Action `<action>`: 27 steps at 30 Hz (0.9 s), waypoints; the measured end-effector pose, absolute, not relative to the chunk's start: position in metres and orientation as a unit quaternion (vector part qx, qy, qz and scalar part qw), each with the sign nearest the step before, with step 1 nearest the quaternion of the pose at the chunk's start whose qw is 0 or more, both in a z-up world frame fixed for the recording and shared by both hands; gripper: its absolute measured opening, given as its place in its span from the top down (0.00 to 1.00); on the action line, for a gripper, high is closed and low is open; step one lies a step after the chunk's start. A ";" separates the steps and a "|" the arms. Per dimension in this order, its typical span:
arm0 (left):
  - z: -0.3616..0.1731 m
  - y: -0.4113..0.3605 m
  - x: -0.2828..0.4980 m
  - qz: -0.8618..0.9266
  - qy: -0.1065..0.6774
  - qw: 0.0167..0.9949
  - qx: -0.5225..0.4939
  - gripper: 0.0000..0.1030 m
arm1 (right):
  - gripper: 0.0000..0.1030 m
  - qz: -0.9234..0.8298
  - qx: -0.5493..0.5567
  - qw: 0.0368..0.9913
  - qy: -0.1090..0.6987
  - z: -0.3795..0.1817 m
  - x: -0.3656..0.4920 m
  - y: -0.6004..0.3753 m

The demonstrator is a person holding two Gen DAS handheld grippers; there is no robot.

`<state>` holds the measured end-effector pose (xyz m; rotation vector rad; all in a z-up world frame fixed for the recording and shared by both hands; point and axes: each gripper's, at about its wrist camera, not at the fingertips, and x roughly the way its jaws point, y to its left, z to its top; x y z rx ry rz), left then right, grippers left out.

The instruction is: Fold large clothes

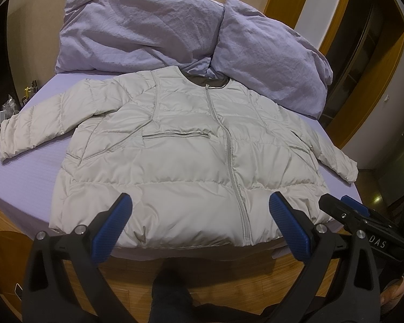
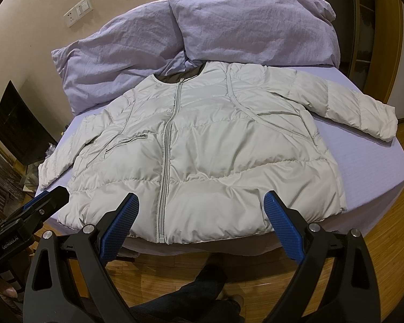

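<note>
1. Right now both sets of jaws are standing wide apart and gripping nothing: the left gripper and the right gripper are hovering side by side at the near edge of the bed, just short of the jacket's hem.
2. Spread flat on the bed, the jacket is lying face up and zipped, hem toward the person and collar toward the pillows, with both sleeves out to the sides.
3. Judging from this layout, no fold is made yet, so the step in hand is probably picking the first grasp points.
4. For a clean fold, each gripper is best reaching for a sleeve: the left sleeve for the left gripper and the right sleeve for the right.
5. Pinching near the cuff through both layers is likely working better than a shallow bite, since the puffy, slick shell could slip out of the pads.
6. Bringing each sleeve across the chest toward the zipper before folding the hem up is keeping the bundle narrow.
7. Watching the right sleeve matters, as its cuff is lying close to the bed's edge above the floor and could slide off.
8. Pressing air out of the padding as each fold lands is helping it stay down.
</note>
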<state>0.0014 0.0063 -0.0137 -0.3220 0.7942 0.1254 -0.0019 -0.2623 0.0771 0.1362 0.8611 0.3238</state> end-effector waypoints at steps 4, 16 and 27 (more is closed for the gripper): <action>-0.016 0.008 0.002 0.061 0.385 0.907 -0.157 0.02 | 0.07 0.156 0.067 0.894 0.415 0.078 -0.002 -0.263; -0.020 0.023 0.016 0.067 0.392 0.903 -0.165 0.02 | 0.07 0.144 0.078 0.891 0.423 0.070 0.022 -0.264; -0.033 0.042 0.057 0.100 0.412 0.895 -0.138 0.02 | 0.07 0.090 0.093 0.896 0.425 0.060 0.075 -0.293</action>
